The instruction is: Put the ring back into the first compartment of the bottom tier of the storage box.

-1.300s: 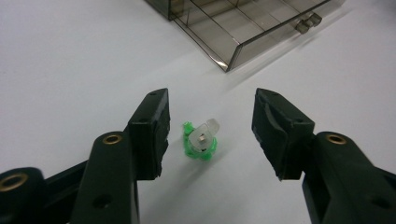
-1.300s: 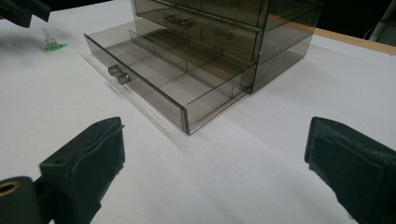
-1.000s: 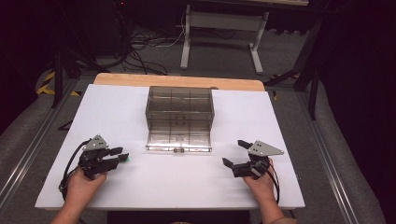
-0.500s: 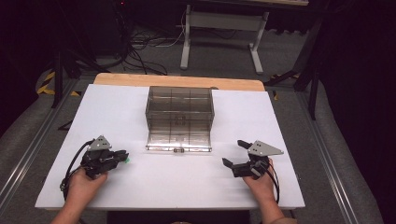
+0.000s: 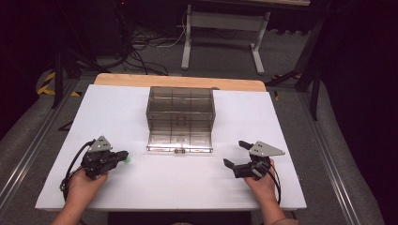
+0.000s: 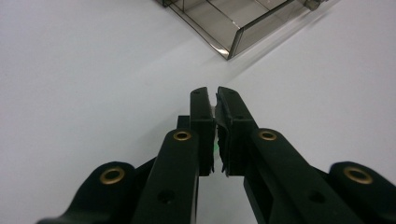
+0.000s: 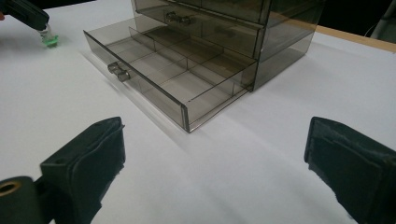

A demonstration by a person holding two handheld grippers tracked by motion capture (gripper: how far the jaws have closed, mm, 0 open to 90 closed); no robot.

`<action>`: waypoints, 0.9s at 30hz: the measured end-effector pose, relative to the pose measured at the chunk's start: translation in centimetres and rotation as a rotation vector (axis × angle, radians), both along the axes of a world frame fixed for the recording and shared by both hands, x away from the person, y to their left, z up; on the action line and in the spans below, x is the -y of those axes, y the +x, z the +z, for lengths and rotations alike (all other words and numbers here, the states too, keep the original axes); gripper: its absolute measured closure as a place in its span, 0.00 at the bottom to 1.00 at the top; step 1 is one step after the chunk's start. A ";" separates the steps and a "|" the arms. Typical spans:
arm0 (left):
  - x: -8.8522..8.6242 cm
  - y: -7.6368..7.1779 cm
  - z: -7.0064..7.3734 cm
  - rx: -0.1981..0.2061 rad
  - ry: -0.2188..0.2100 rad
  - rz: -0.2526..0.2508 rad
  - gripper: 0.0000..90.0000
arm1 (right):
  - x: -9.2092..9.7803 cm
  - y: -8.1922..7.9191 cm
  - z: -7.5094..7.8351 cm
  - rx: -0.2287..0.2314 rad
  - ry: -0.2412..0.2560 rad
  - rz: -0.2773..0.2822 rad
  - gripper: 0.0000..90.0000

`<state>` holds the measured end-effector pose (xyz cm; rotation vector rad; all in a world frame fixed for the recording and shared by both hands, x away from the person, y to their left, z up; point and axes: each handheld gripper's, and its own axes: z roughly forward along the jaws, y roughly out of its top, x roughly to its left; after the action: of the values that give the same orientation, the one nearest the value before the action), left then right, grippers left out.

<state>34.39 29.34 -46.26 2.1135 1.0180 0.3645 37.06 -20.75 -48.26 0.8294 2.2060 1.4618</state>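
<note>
A smoky clear drawer cabinet stands mid-table, and its bottom drawer is pulled out, its compartments bare. At the front left, my left gripper is shut on a small clear piece with a green end, low over the table. In the left gripper view the jaws are pressed together with a glint of green between them. My right gripper is open at the front right with nothing between its pads. The right gripper view shows the small piece hanging from the left gripper's tip.
The white table top ends in a wooden strip at the back. The drawer's corner lies ahead of the left jaws. Cables and a metal stand are on the floor beyond.
The left gripper's jaws, spread a second ago, have closed on the small green-ended piece. The right gripper has stayed put.
</note>
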 end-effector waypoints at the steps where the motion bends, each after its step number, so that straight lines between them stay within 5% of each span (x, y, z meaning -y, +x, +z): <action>1: 0.0 0.0 0.1 0.004 -0.006 0.001 0.95 | 0.0 0.0 0.0 -0.001 0.000 0.000 0.06; 16: -0.1 0.0 1.2 0.036 -0.085 0.013 0.95 | 0.0 0.0 0.0 0.001 -0.001 -0.003 0.06; 27: 0.6 0.6 2.0 0.043 -0.088 0.002 0.95 | -0.1 -0.1 0.0 0.000 -0.011 -0.007 0.06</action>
<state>34.99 28.76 -44.28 2.0178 0.9941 0.3585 37.00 -20.64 -48.28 0.8323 2.2067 1.4452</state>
